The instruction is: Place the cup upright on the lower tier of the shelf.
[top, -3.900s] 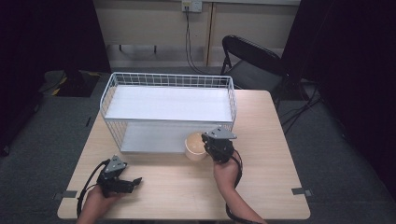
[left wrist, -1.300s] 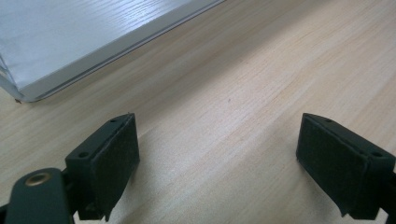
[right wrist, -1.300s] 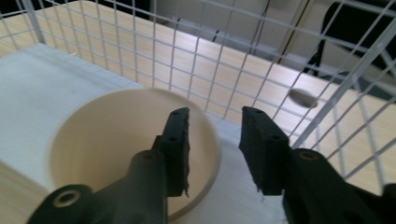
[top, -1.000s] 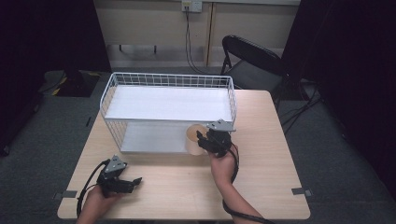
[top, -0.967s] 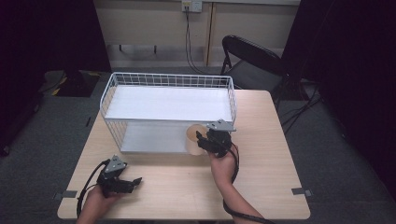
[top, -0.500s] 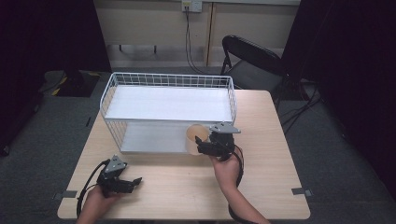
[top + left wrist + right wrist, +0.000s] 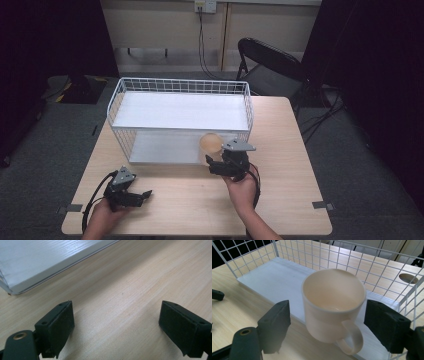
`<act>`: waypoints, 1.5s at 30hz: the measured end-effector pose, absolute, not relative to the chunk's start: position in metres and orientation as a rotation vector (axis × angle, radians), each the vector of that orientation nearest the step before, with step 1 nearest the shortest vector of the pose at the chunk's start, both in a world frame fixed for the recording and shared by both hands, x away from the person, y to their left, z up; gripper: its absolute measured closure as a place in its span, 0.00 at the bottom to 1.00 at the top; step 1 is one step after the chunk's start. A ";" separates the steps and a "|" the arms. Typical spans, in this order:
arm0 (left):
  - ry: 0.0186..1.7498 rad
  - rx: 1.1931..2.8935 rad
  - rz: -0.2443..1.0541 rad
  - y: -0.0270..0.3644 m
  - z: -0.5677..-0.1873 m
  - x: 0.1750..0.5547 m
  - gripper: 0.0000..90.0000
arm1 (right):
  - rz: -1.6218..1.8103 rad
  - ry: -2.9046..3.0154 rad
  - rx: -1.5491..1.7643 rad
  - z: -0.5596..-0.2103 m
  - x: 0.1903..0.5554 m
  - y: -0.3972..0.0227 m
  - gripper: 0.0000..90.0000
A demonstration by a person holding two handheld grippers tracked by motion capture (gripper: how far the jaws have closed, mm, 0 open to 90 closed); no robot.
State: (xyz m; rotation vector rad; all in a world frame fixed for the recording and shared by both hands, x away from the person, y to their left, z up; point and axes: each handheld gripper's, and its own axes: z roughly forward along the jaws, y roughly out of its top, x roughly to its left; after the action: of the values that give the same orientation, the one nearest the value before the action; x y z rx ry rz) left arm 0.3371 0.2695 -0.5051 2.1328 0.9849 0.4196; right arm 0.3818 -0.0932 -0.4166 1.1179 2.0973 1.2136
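From the high view, a light wooden table (image 7: 280, 200) carries a white wire rack (image 7: 180, 120) with two white shelves, one above the other. A cream mug (image 7: 210, 145) stands upright at the front right of the lower shelf, just by the rack's right front corner. The right gripper (image 7: 216, 166) sits directly in front of the mug, held by the person's right hand (image 7: 243, 189), and points toward the rack. The left gripper (image 7: 141, 195) rests low over the table near the front left corner, held by the left hand (image 7: 102, 215), well apart from the rack and the mug. A black folding chair (image 7: 270, 65) stands behind the table on the grey floor.

In the left gripper view, the left gripper (image 7: 117, 325) has its two black jaws spread wide, with bare table (image 7: 130, 285) between them. The edge of the rack's lower shelf (image 7: 37, 262) lies ahead at the upper left.

In the right gripper view, the mug (image 7: 333, 305) stands upright on the lower shelf (image 7: 272, 280), its handle turned toward the camera. The right gripper (image 7: 327, 327) has its jaws apart, one on each side of the mug, neither touching it. The mug's inside looks empty. The white wire rack (image 7: 352, 257) closes in behind and to the right of the mug, and the table (image 7: 227, 307) shows at the left.
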 end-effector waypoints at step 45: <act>0.984 2.133 0.419 0.269 -0.505 0.337 0.14 | 1.072 2.023 1.142 -0.445 0.394 -0.074 0.59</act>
State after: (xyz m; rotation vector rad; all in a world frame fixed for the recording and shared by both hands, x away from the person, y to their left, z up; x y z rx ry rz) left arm 0.3371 0.2695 -0.5051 2.1331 0.9838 0.4188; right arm 0.3944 -0.0740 -0.4452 1.1423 2.0229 1.0722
